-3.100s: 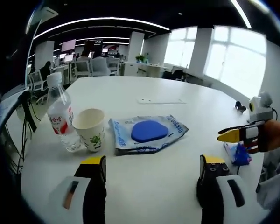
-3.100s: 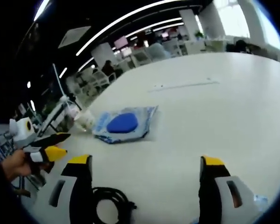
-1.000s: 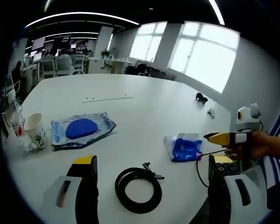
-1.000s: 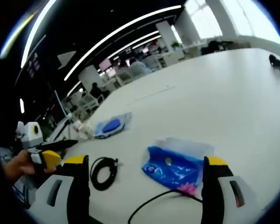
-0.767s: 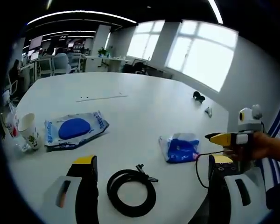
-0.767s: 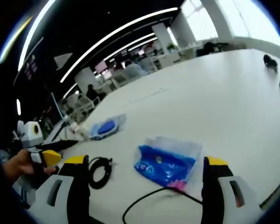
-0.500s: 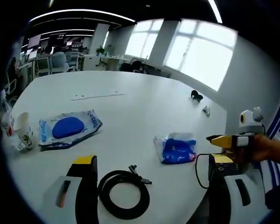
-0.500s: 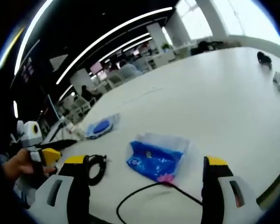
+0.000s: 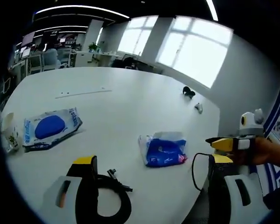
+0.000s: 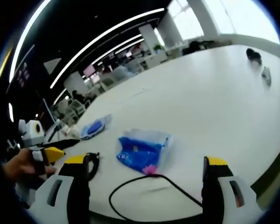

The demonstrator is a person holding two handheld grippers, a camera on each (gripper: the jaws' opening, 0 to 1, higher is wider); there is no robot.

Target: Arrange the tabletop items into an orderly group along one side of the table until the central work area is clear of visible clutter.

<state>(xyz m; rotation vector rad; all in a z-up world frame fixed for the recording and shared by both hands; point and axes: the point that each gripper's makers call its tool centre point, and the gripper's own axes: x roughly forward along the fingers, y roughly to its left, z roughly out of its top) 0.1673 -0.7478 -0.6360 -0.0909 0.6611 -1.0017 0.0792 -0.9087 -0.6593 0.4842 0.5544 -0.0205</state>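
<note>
White bench is taking up the left gripper view. Left claw is hanging open over a coiled black cable, blue packet lying just ahead, a second pouch far left, long side running left-right.

Right gripper view: right claw is sitting open too, loose cord looping between the jaws, bench edge close right.

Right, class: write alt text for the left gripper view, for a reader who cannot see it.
A crinkled blue plastic packet lies mid-table on a large white table, ahead of the open left gripper. A coiled black cable sits by its left jaw; the right gripper enters at right.
</note>
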